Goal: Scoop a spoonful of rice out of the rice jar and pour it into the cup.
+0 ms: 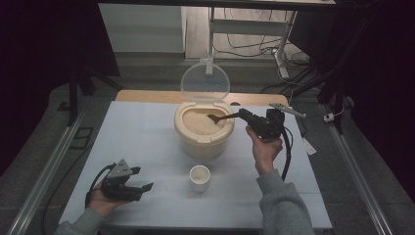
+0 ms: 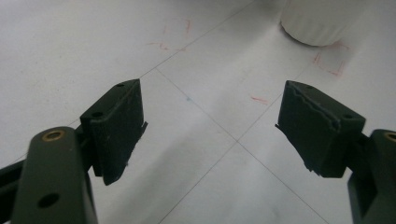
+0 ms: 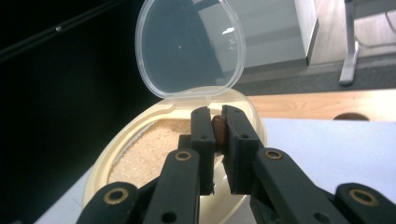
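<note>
The right gripper (image 1: pixel 243 115) squeezes the handle of a small brown wooden spoon (image 1: pixel 218 118), and its two black jaws pinch the brown handle tight, as the right gripper view (image 3: pixel 218 133) shows. The spoon reaches out past the jaws, and its bowl dips into the pale grain (image 1: pixel 200 122) inside a round cream plastic tub (image 1: pixel 203 139). The tub's clear round lid (image 1: pixel 204 81) stands straight up at the back, so the tub is already open. The tub sits near the middle of the white worktop (image 1: pixel 142 142), a bit toward the far edge. A small white round cup (image 1: pixel 199 177) stands just in front of the tub, closer to the near edge, and as far as I can see nothing is in it. So I think the scooping is only starting: the spoon is in the grain, but lifting a scoop and tipping it into the cup is still left to do. The left gripper (image 1: pixel 136 182) rests near the near left corner of the worktop with its jaws wide apart and nothing between them, well apart from the cup.
</note>
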A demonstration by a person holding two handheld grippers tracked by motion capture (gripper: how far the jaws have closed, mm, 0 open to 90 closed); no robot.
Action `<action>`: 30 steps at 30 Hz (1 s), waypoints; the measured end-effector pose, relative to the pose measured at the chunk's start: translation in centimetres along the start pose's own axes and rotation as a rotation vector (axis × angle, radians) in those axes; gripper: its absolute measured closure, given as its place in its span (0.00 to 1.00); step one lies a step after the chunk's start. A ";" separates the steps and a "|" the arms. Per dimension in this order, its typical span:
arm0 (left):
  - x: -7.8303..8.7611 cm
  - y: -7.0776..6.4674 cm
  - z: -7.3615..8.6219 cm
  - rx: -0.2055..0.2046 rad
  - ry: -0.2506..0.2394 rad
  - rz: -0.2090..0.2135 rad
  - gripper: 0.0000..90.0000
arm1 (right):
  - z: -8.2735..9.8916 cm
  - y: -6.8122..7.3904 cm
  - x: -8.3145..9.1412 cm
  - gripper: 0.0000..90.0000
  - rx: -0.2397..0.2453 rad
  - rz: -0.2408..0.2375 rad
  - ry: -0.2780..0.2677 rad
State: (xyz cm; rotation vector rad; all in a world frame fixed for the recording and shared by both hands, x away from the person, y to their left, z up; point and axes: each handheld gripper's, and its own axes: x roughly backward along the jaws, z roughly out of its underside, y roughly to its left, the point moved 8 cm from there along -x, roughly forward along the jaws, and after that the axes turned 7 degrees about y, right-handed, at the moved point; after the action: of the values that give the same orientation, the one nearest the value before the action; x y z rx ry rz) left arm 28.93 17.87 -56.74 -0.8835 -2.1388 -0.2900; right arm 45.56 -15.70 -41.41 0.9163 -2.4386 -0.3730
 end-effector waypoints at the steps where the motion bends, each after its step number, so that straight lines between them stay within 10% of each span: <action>1: 0.0 0.0 0.0 0.000 0.000 0.000 0.25 | 0.0 0.0 0.0 0.92 -0.016 -0.007 0.002; 30: 0.0 0.0 0.0 -0.005 0.000 -0.001 0.25 | 0.2 -1.7 0.7 0.92 -0.304 -0.110 -0.004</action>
State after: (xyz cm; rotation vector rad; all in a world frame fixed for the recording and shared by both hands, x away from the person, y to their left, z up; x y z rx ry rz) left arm 28.95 17.82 -56.72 -0.8855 -2.1398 -0.2963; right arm 45.91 -17.43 -41.99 0.9152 -2.2571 -0.7619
